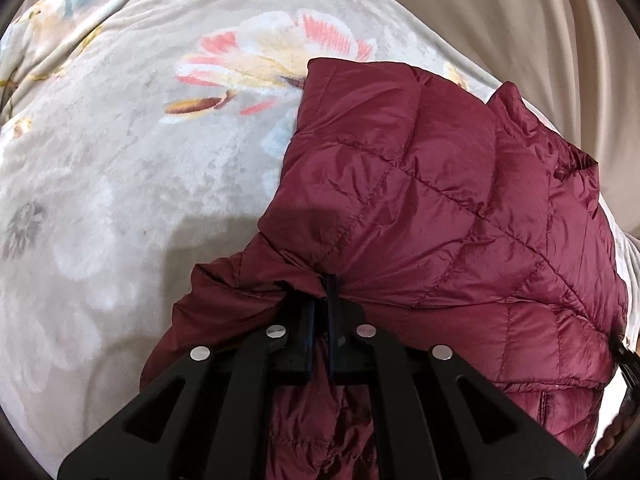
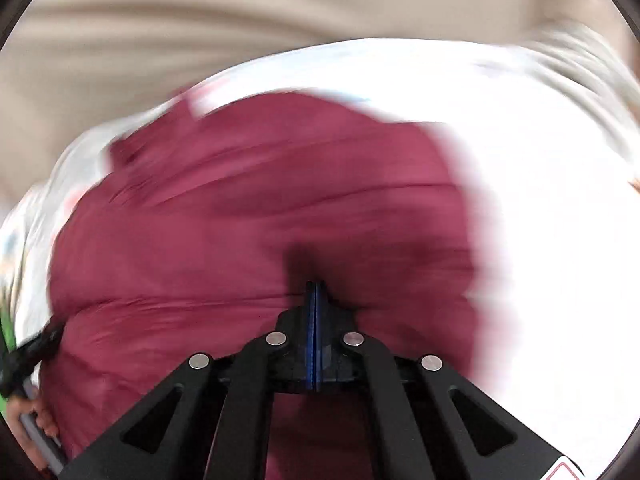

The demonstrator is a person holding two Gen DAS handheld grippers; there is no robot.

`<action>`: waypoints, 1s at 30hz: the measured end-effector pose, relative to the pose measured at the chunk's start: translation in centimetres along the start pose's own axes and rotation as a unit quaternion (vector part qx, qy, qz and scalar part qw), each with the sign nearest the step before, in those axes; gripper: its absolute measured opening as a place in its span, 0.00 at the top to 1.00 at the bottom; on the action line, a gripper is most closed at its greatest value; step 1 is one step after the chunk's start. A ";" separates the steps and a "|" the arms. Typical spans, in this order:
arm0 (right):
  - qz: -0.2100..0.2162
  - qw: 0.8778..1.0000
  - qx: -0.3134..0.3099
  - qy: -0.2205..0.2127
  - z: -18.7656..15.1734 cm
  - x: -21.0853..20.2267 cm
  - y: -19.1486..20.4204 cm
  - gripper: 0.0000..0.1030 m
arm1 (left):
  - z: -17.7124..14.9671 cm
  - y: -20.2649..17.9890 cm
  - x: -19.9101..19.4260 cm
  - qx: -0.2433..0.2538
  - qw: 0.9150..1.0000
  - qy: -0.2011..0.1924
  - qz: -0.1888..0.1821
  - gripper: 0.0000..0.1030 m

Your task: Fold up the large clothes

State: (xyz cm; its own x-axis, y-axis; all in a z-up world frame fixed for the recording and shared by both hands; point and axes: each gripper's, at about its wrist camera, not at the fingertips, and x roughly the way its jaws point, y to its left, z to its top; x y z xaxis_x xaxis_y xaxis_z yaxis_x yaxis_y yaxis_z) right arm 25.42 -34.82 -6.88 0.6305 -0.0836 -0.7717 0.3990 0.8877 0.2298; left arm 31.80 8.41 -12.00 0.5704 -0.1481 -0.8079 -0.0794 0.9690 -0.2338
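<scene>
maroon puffer jacket pinched on a floral blanket

left wrist view: the left gripper (image 1: 322,284) sits at the lower centre of the frame, its fingers drawn together and pinching a gathered fold of the maroon quilted puffer jacket (image 1: 440,200). the cloth bunches and radiates in creases from the fingertips. the jacket spreads across the right half of the frame and drops below the gripper. it lies on a pale plush blanket (image 1: 120,200) with a pink and yellow flower print (image 1: 272,60) at upper centre. beige curtain folds (image 1: 520,20) fill the upper right. at the right edge, part of the other tool and a hand show.

right wrist view: the frame is blurred by motion. the right gripper (image 2: 316,292) stands at lower centre, its blue-edged fingers pressed flat together with no cloth visible between them, tips over the jacket (image 2: 240,220), which fills the middle. the blanket (image 2: 540,200) looks washed-out white at right. a person's hand (image 2: 28,412) holding the other tool shows at lower left.
</scene>
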 end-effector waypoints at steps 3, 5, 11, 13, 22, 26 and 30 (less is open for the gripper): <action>-0.061 0.997 0.028 -0.027 -1.0 -4.1 -3.8 0.82 | 0.4 0.8 -1.0 -0.012 1.000 0.010 -0.013 0.92; -0.038 0.998 0.037 -0.031 -2.7 -6.8 -4.8 0.71 | 0.2 1.6 -2.7 -0.010 1.000 0.008 -0.018 0.72; 0.006 0.999 0.019 0.049 -10.2 -10.9 -5.2 0.42 | -3.3 4.7 -7.7 0.004 1.000 0.026 0.005 0.15; -0.001 0.996 0.004 0.091 -12.9 -10.4 -4.8 0.40 | -5.1 6.0 -8.0 0.006 0.998 0.064 0.011 0.16; 0.020 0.993 -0.013 0.116 -16.2 -12.3 -3.7 0.95 | -9.9 7.1 -11.3 0.019 0.991 0.128 -0.037 0.97; 0.031 0.989 -0.023 0.142 -18.2 -16.2 -4.7 0.96 | -14.6 8.2 -15.9 0.066 0.984 0.163 -0.024 0.97; 0.018 0.974 -0.032 0.223 -24.6 -19.8 -6.0 0.93 | -20.1 10.8 -19.8 0.066 0.979 0.192 0.002 0.93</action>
State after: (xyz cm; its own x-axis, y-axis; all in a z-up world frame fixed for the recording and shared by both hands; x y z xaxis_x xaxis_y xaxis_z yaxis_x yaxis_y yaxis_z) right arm -5.84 -27.38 -7.55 0.2860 0.1398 -0.9480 0.3303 0.9143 0.2345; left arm 3.22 17.80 -9.42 0.2193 -0.1836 -0.9582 0.0397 0.9830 -0.1792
